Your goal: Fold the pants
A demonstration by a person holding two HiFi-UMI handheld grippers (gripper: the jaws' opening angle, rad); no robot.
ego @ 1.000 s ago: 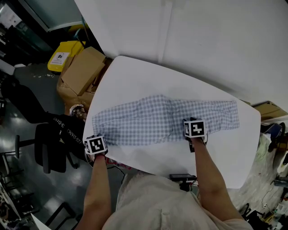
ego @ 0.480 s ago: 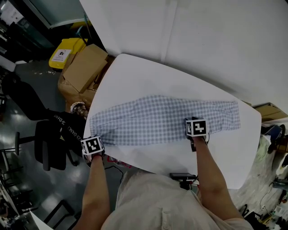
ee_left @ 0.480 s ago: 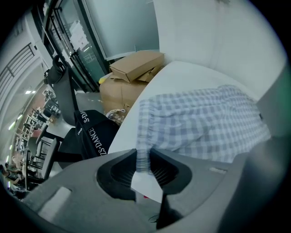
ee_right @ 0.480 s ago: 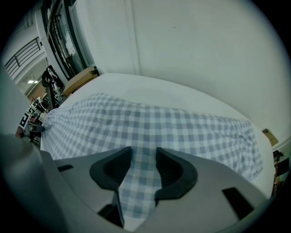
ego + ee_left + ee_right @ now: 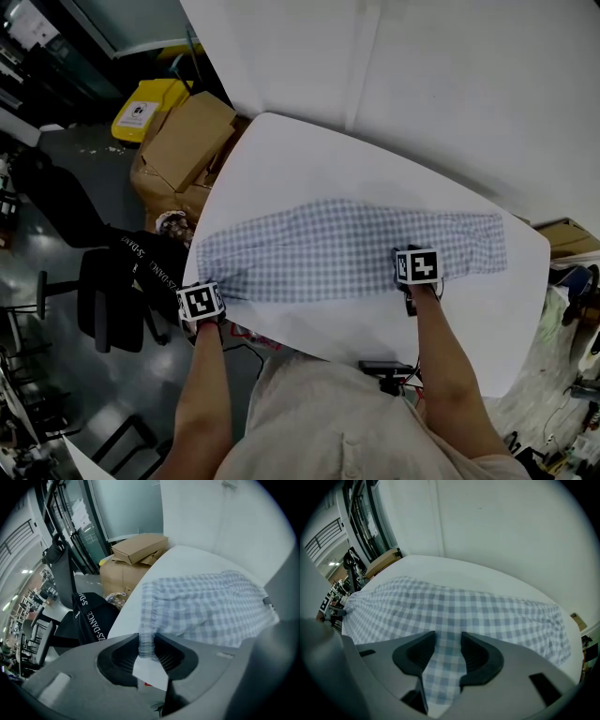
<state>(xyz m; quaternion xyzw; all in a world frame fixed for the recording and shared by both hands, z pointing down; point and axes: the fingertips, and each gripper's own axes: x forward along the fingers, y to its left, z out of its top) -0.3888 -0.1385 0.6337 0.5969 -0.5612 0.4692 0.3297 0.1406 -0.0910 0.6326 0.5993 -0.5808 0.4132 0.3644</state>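
The blue-and-white checked pants [image 5: 347,248] lie stretched out lengthwise across the white table [image 5: 309,159]. My left gripper [image 5: 206,287] is at the table's left near corner. In the left gripper view it [image 5: 146,641] is shut on the gathered waistband corner of the pants [image 5: 211,606]. My right gripper [image 5: 416,270] stands on the near edge of the pants toward the leg end. In the right gripper view its jaws [image 5: 448,641] stand apart over flat cloth [image 5: 454,606] that runs between and under them, unpinched.
Cardboard boxes [image 5: 183,141] and a yellow bin [image 5: 141,108] sit off the table's left side. A black office chair [image 5: 103,291] and a black lettered bag [image 5: 89,620] are near them. A white wall [image 5: 450,75] runs behind, and a small dark device [image 5: 382,367] sits at the near edge.
A raised wrinkle across the middle of the pants has flattened out, and the cloth now lies smooth and taut. Both grippers sit at nearly the same spots.
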